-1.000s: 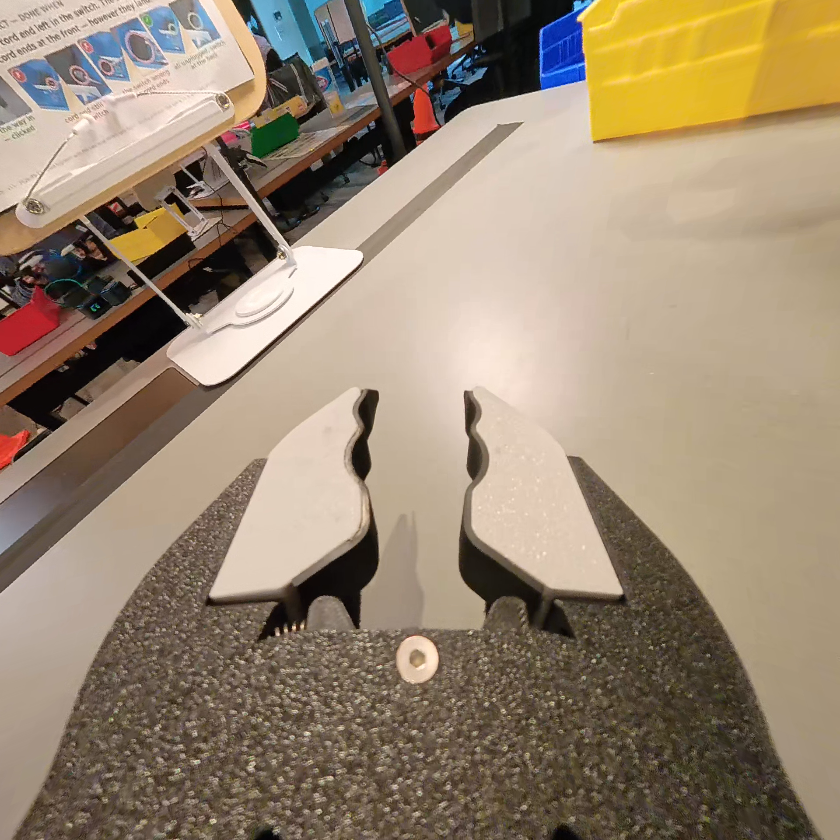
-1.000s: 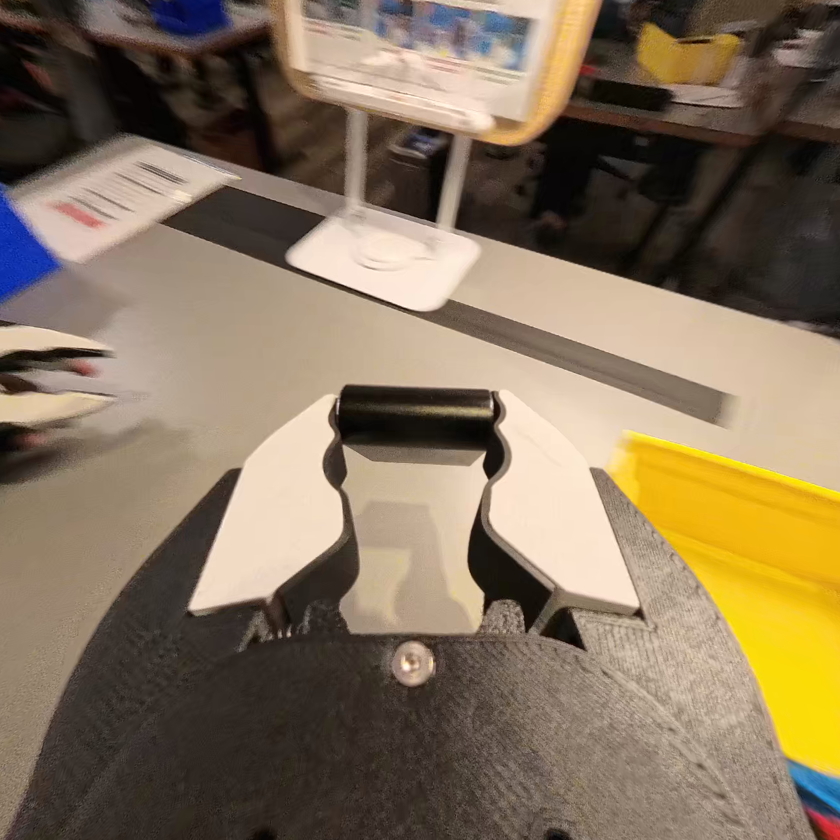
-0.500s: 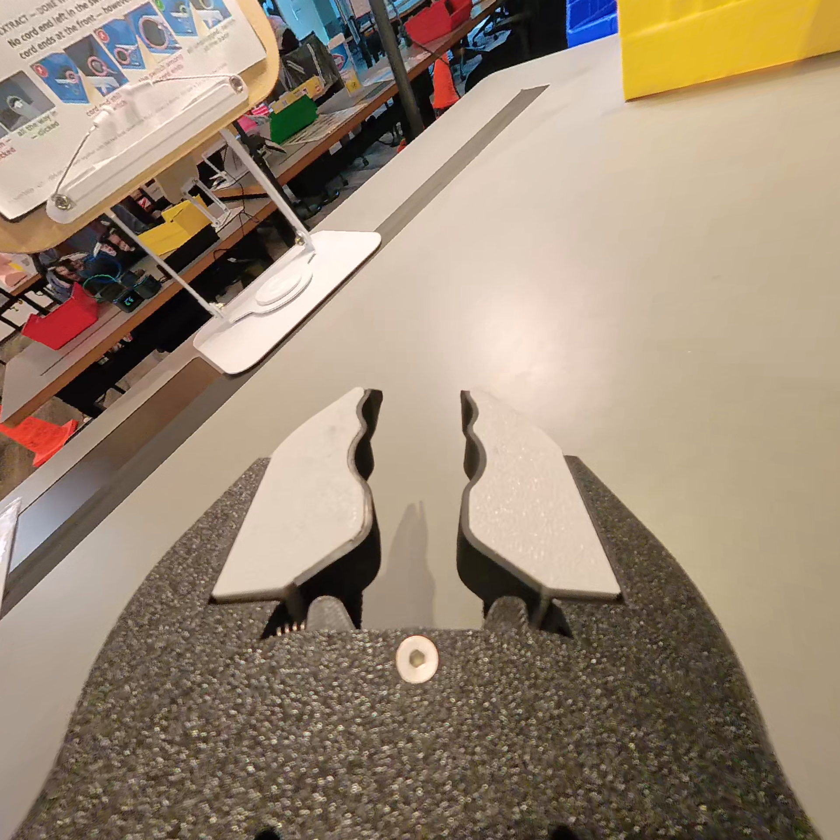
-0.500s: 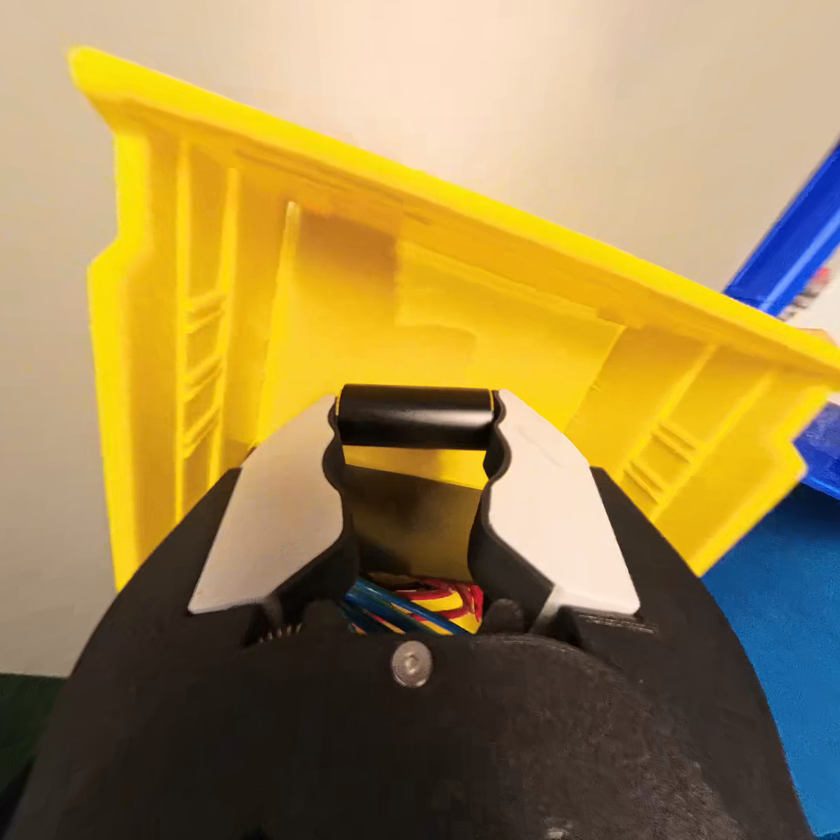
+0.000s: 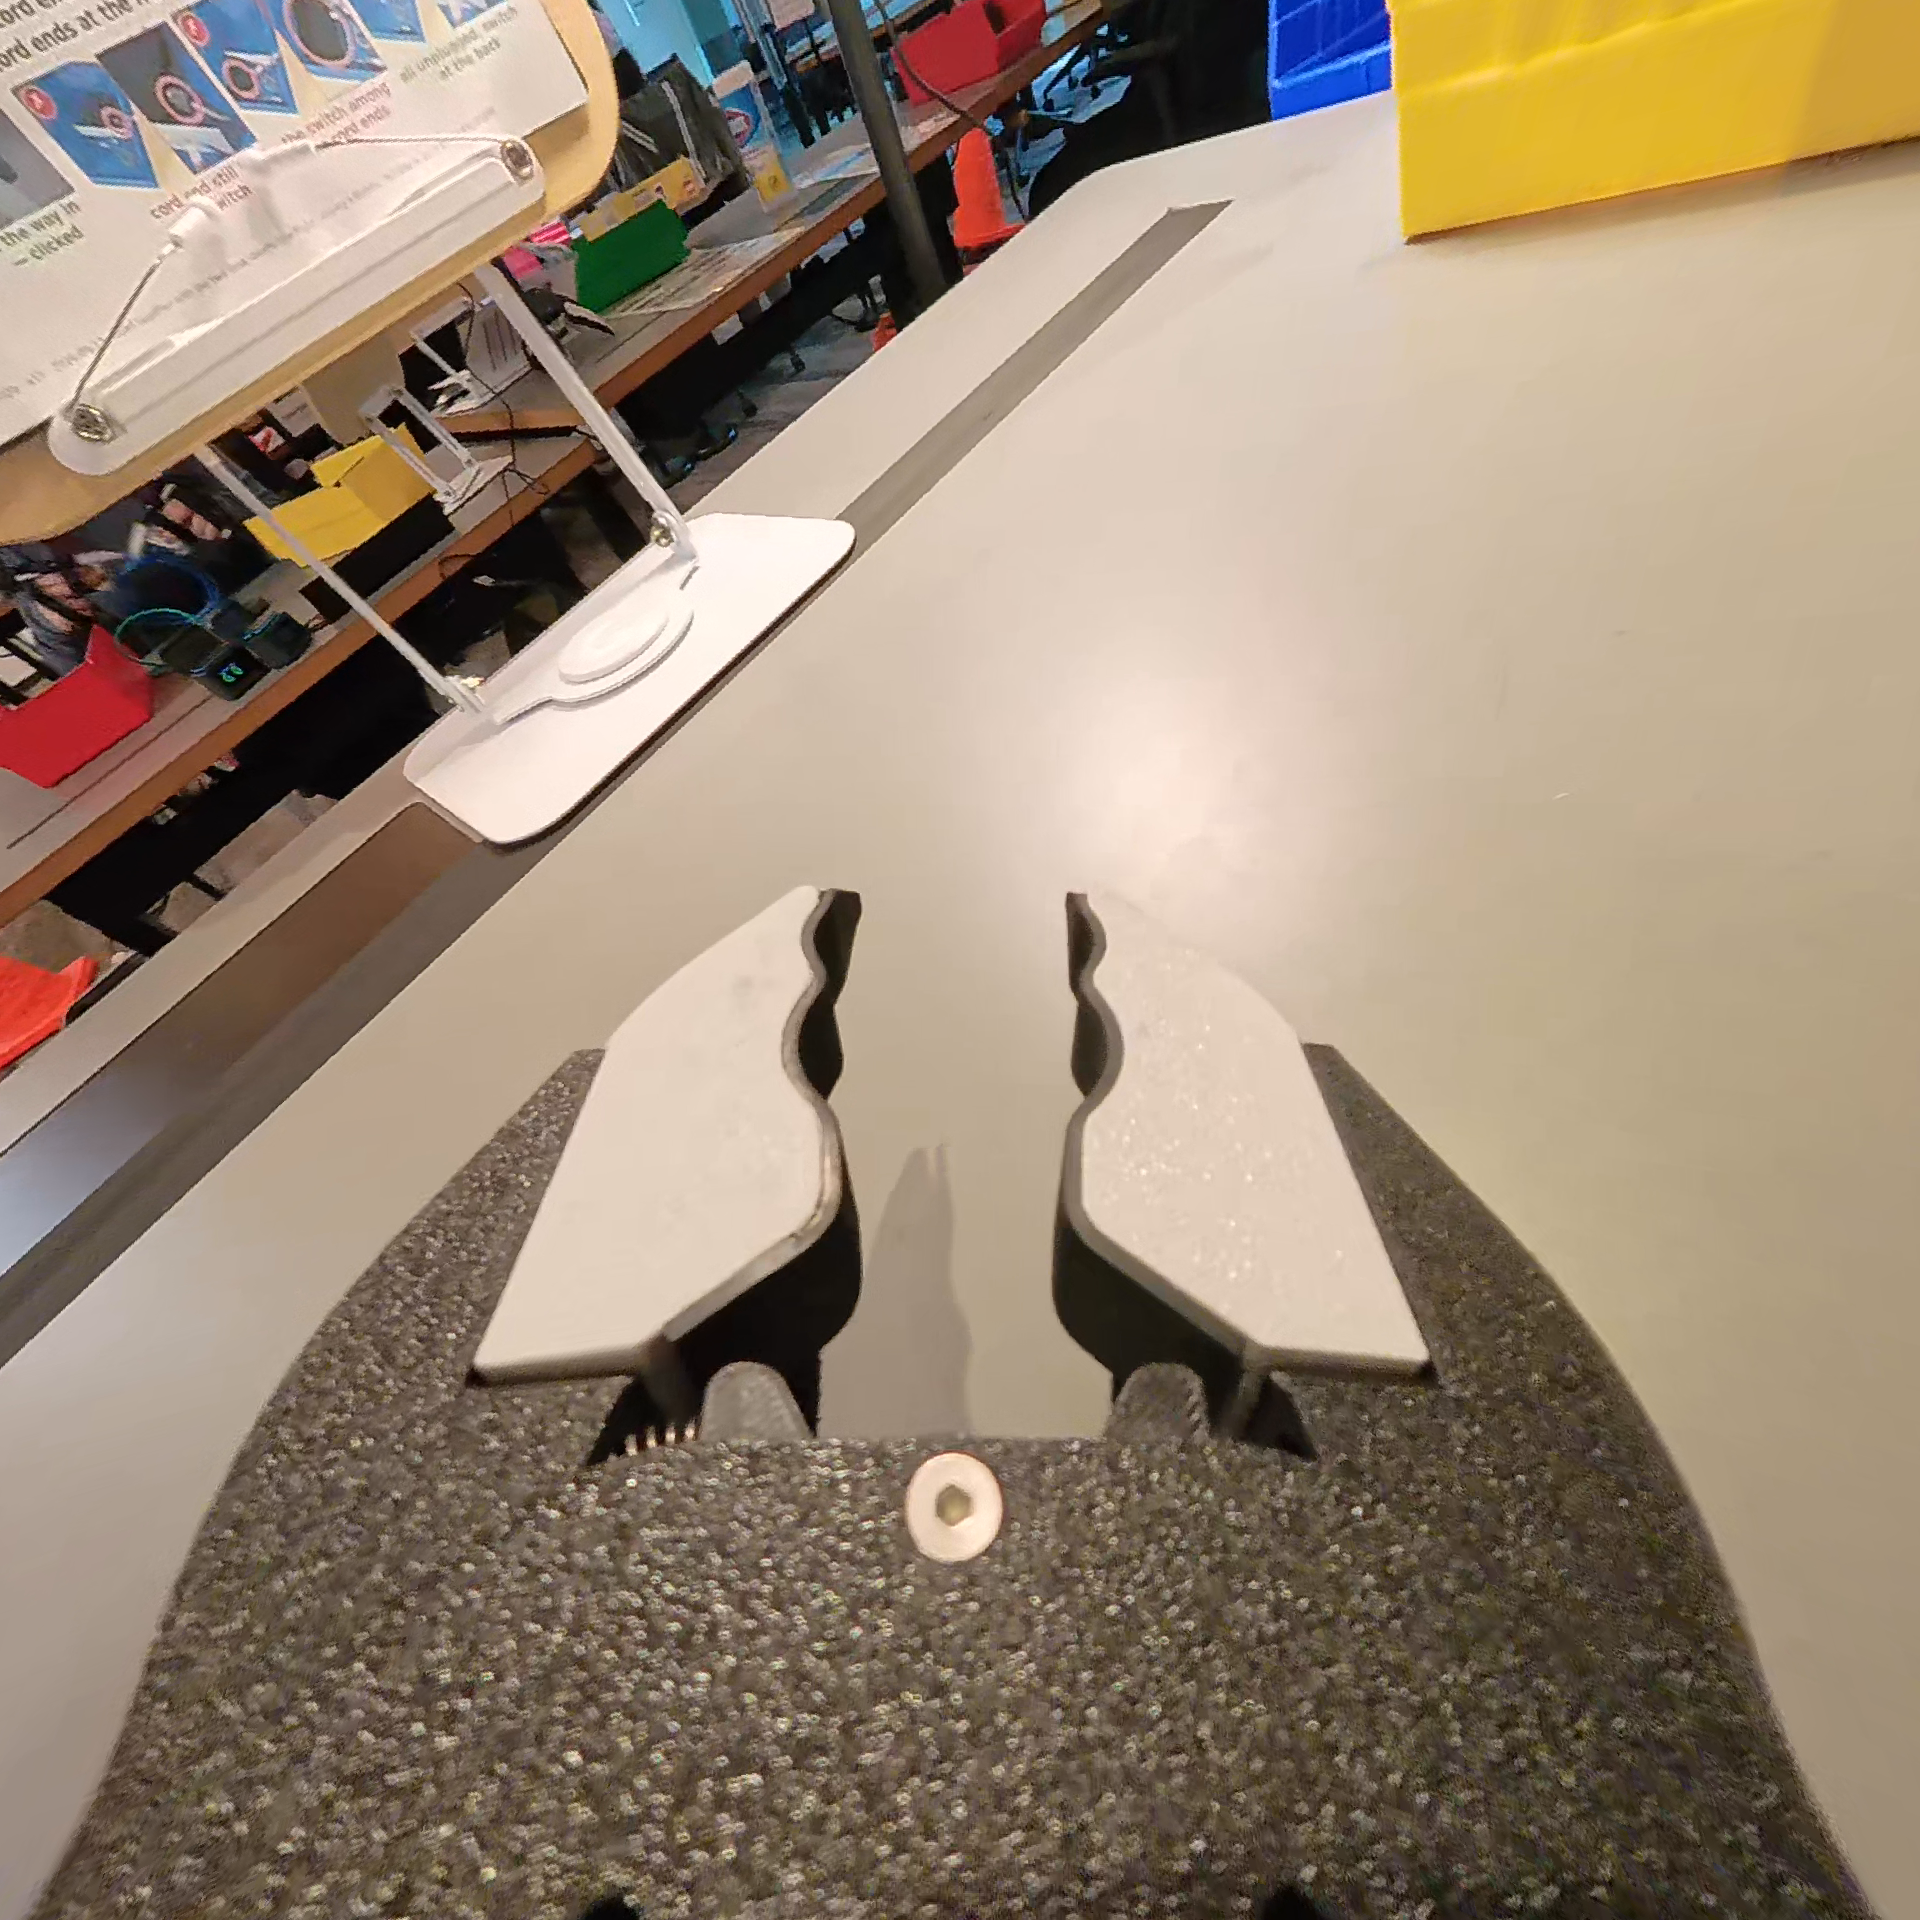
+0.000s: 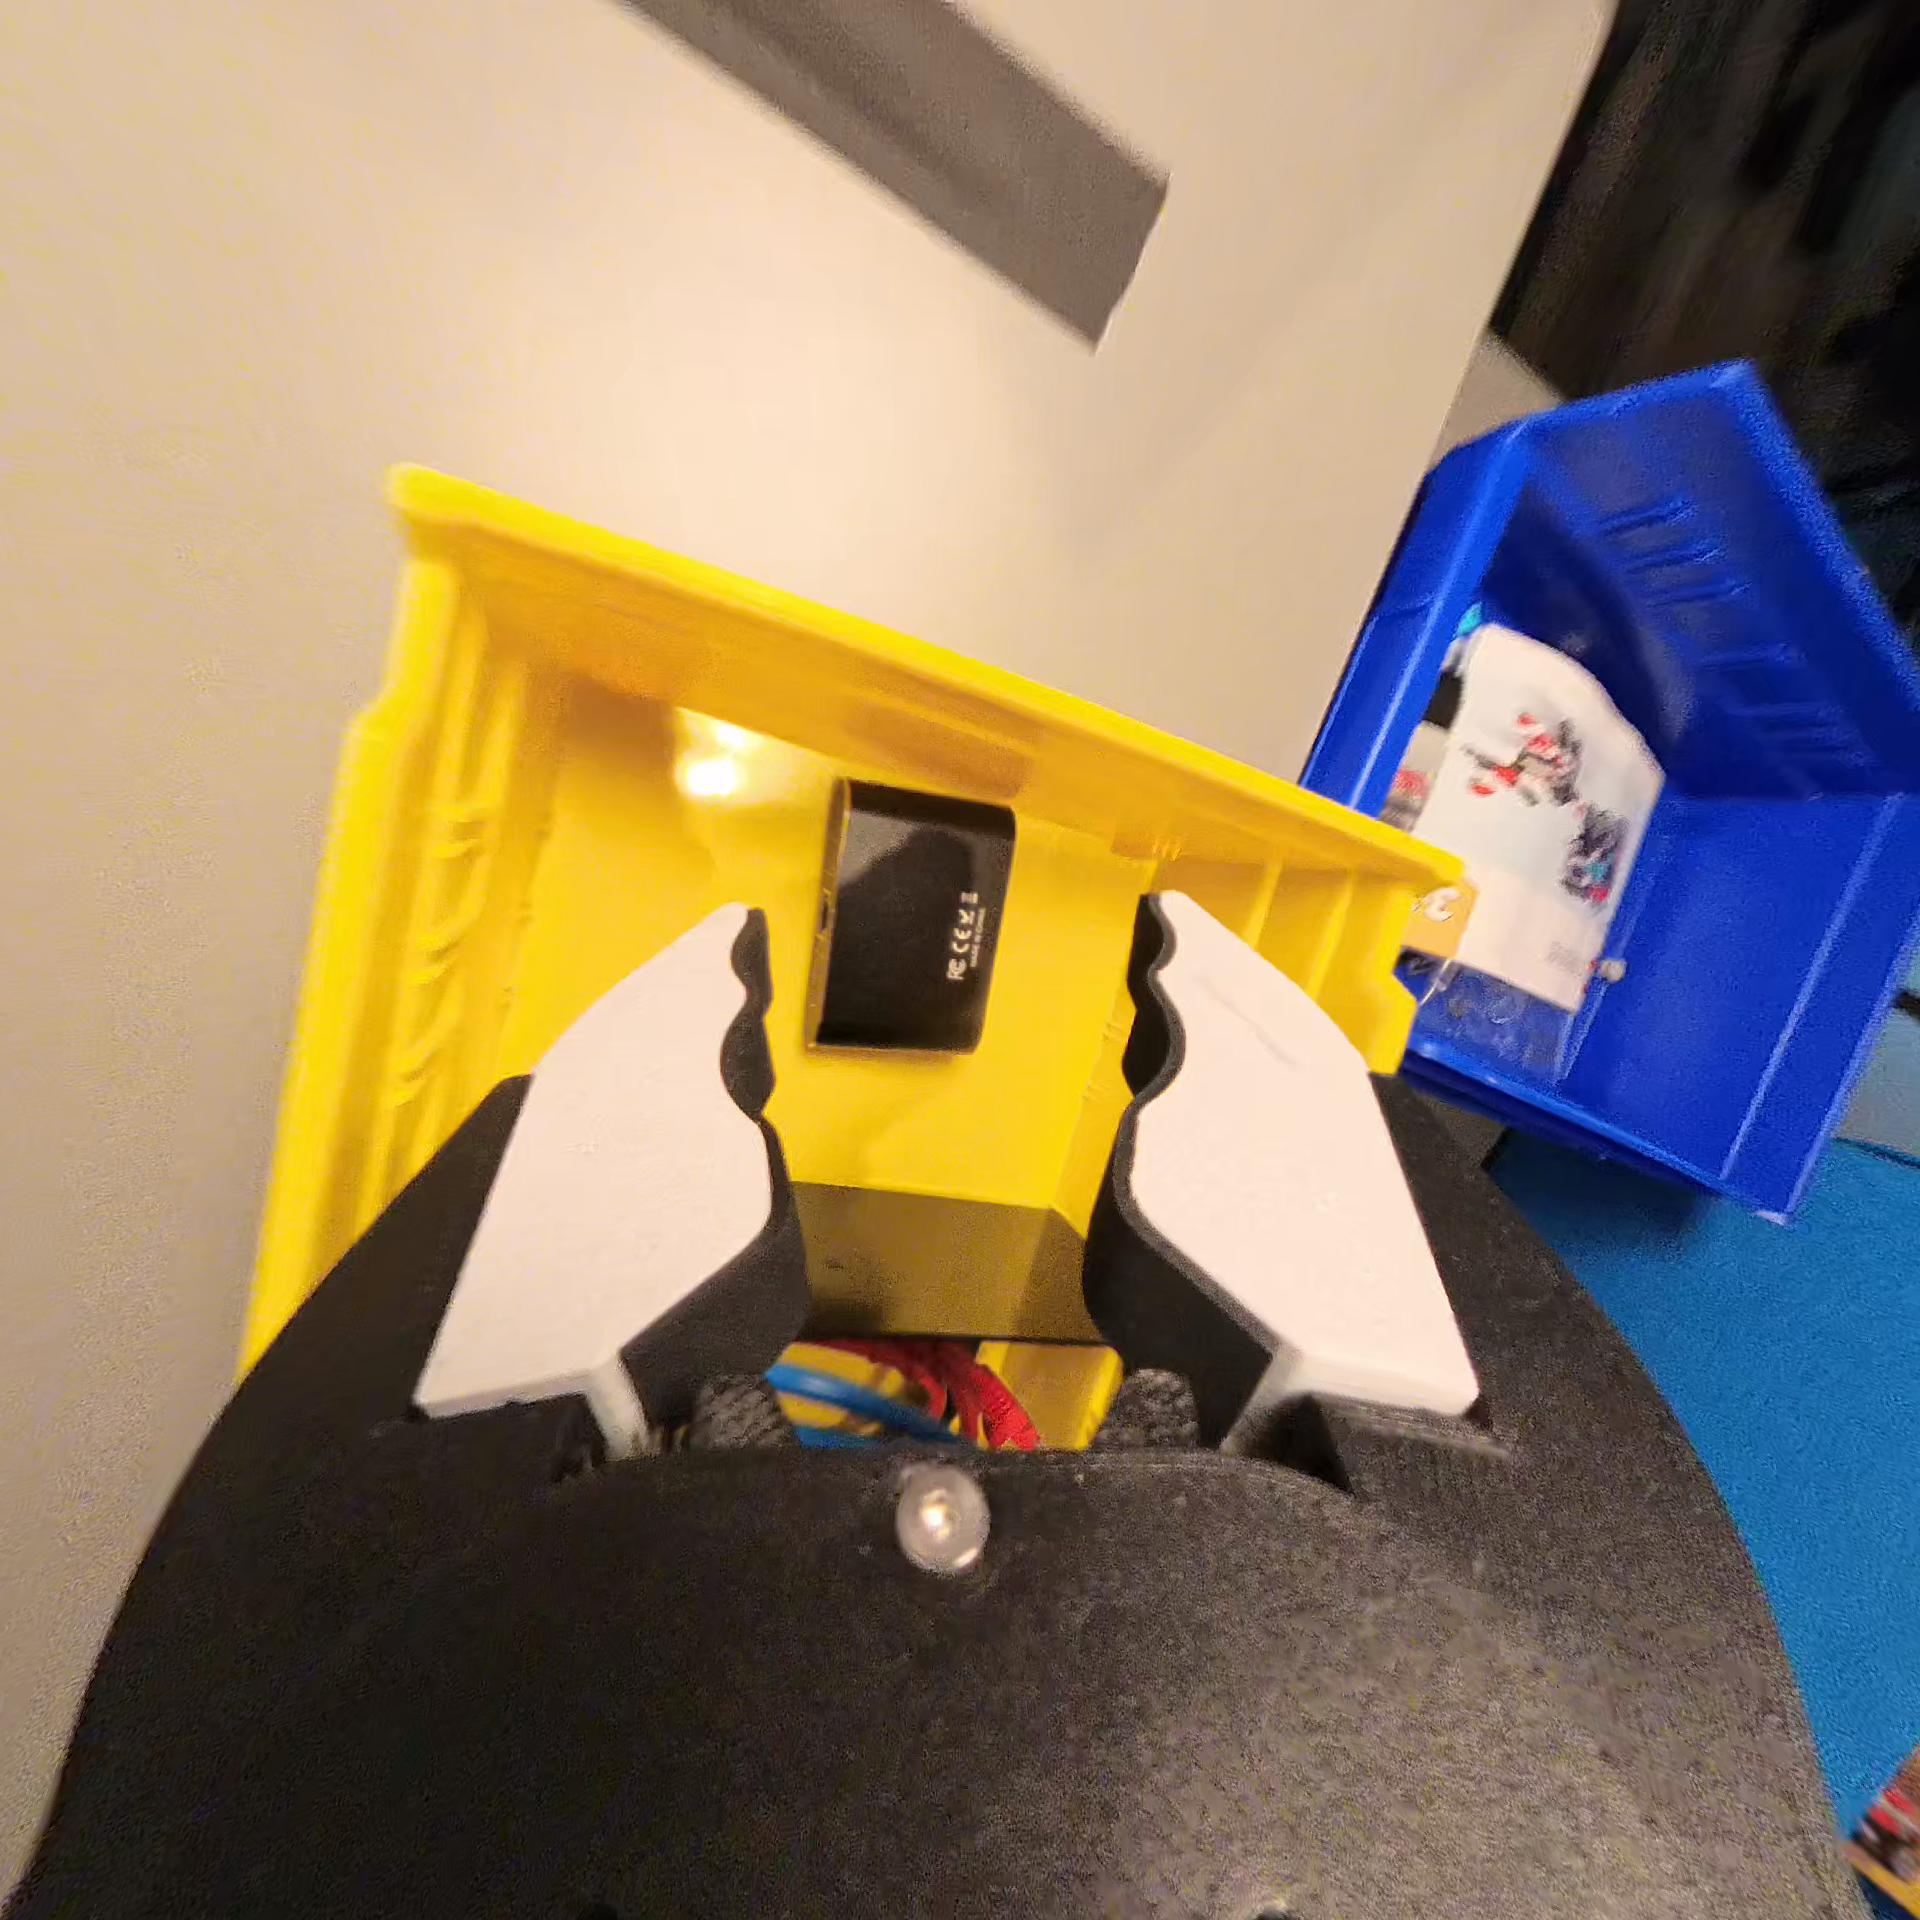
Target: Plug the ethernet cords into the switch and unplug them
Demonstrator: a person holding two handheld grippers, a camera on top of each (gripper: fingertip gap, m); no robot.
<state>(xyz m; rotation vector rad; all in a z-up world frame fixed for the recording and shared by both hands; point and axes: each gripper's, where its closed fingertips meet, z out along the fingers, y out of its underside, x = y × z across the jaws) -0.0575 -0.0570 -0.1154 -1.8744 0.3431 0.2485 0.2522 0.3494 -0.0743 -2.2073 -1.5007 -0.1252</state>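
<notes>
Each black textured claw [image 5: 961, 904] [image 6: 945, 920] has grey wavy-edged fingers [image 5: 686, 1132], one silver screw [image 5: 954, 1507].

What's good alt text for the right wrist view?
The open right gripper hovers over a yellow bin with a small black switch lying inside. Red and blue cords show below; a blue bin stands to the right.

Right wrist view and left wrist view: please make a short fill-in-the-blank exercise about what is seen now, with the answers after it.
1. The black switch lies inside the ____ bin.
2. The right gripper is ____ and holds nothing.
3. Beside the yellow bin stands a ____ bin.
4. The left gripper hangs open over the bare grey ____.

Answers: yellow; open; blue; table
</notes>
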